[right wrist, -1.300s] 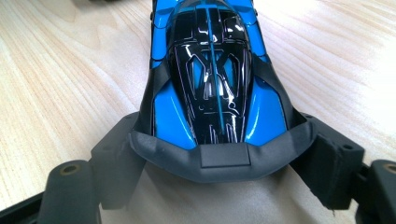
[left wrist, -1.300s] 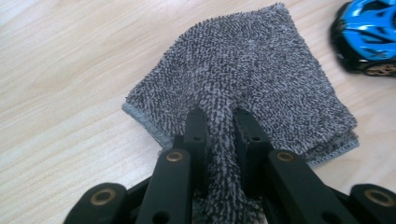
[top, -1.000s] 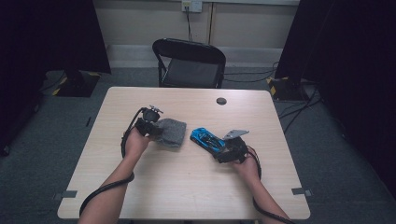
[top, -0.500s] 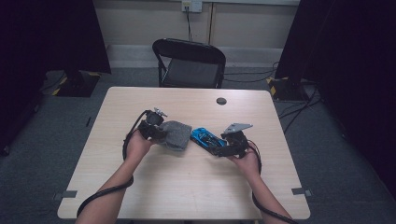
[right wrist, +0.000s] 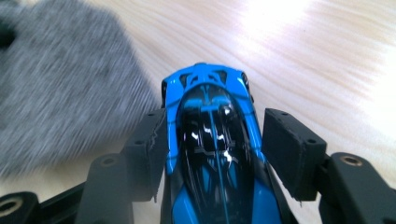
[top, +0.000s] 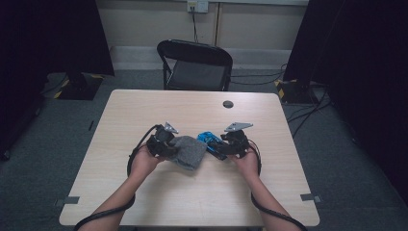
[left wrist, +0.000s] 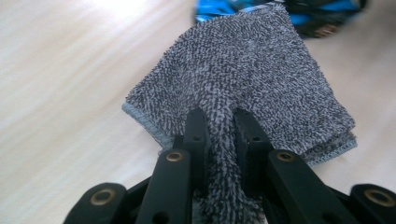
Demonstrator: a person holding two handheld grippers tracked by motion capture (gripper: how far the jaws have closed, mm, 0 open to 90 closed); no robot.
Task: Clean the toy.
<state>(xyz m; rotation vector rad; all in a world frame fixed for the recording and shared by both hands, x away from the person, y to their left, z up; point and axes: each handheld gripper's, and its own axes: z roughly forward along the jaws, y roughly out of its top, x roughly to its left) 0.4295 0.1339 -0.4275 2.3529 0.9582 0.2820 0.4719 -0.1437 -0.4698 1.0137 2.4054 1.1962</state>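
Tabletop [top: 144,202]: light wood, carries everything in hand. Black folding chair [top: 196,65] at 12 o'clock beyond its far edge, small dark round disc [top: 228,104] on the surface toward 1 o'clock, well apart from the work.

Grey terry cloth [top: 188,150]: folded, just below tabletop centre, hanging from the left tongs [top: 169,144] at its 9 o'clock side. In the left gripper view a bunched ridge of cloth [left wrist: 243,84] runs between the two jaws, which are clamped tight on it; the rest fans out flat toward 12 o'clock, where its far edge overlaps the blue car [left wrist: 219,10].

Blue toy car [top: 211,142]: at 3 o'clock of the cloth, touching it. Right gripper view shows the car [right wrist: 210,140] lengthwise between the jaws of the right tongs [right wrist: 215,154], nose at 12 o'clock. Those jaws have just been closing, now about half open; left pad against the car's flank, right pad with a narrow gap, so not yet a firm grip. Blurred cloth [right wrist: 60,93] at 10 o'clock.
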